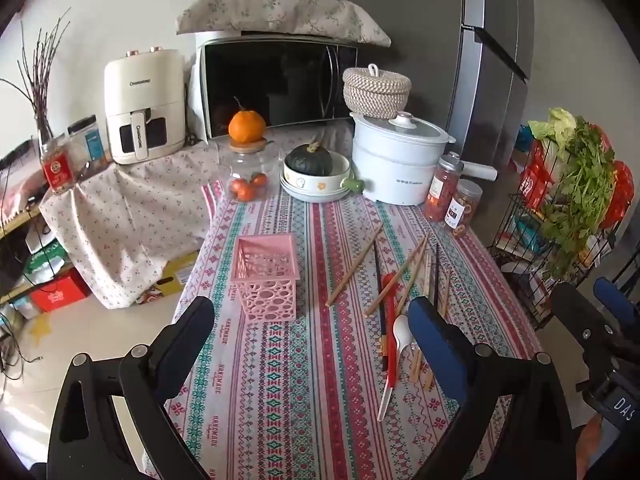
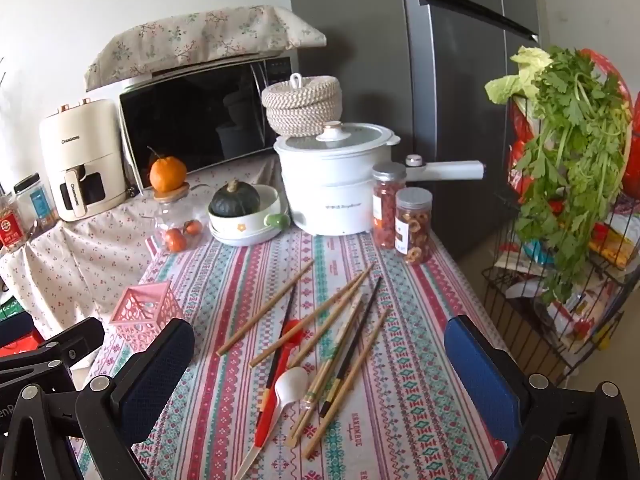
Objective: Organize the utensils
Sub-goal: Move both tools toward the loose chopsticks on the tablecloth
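Both our left hand-held gripper (image 1: 308, 324) and right hand-held gripper (image 2: 320, 344) gape wide and empty above the tabletop (image 2: 420, 360), chopsticks (image 2: 340, 328) and spoons (image 2: 290, 380) scattered right of the pink holder (image 1: 266, 276).

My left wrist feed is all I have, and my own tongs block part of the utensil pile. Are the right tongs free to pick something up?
Observer: Yes. The right tongs are wide open over the chopsticks, with nothing between the pads.
Operator: What is hidden just right of the white spoon?
Observer: The near ends of the chopsticks. They fan out loose on the tablecloth.
Operator: Is the white tube behind the jars a roll?
Observer: No, it is the long handle of the white pot, pointing toward the fridge.
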Motion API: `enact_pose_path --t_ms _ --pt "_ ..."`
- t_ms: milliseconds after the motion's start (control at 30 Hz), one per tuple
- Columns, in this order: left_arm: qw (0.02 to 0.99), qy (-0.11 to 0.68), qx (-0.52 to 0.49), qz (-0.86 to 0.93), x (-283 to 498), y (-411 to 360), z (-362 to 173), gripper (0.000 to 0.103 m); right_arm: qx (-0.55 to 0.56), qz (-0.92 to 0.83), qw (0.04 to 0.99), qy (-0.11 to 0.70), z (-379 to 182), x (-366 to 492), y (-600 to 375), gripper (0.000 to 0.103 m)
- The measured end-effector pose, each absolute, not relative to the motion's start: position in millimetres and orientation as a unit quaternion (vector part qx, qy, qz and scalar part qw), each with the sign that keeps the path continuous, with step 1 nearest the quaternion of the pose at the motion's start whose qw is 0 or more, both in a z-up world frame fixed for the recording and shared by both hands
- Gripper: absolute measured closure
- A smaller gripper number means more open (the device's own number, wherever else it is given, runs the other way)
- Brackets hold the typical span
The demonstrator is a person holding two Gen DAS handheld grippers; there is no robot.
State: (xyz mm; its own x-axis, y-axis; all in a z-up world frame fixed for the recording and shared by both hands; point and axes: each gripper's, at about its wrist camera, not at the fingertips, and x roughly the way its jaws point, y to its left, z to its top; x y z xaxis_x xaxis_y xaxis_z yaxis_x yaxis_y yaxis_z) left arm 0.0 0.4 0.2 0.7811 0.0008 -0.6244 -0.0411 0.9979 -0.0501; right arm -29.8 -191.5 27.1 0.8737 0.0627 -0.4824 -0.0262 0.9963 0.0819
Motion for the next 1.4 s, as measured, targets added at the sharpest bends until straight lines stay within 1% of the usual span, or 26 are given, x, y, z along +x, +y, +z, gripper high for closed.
enact_pose_path --t_ms 1033,1233,1400 --pt "0.943 0.331 -0.028 0.017 -4 -1 -1 0.004 0.030 0.027 0.961 0.273 17 -22 -187 0.000" --pt "0.940 0.340 -0.030 0.013 -2 -1 -5 0.004 0.035 0.031 0.956 0.289 11 -15 -190 0.000" --pt "0.931 0.364 -0.018 0.010 7 -6 -9 0.004 0.061 0.035 0.945 0.318 2 -2 -203 0.000"
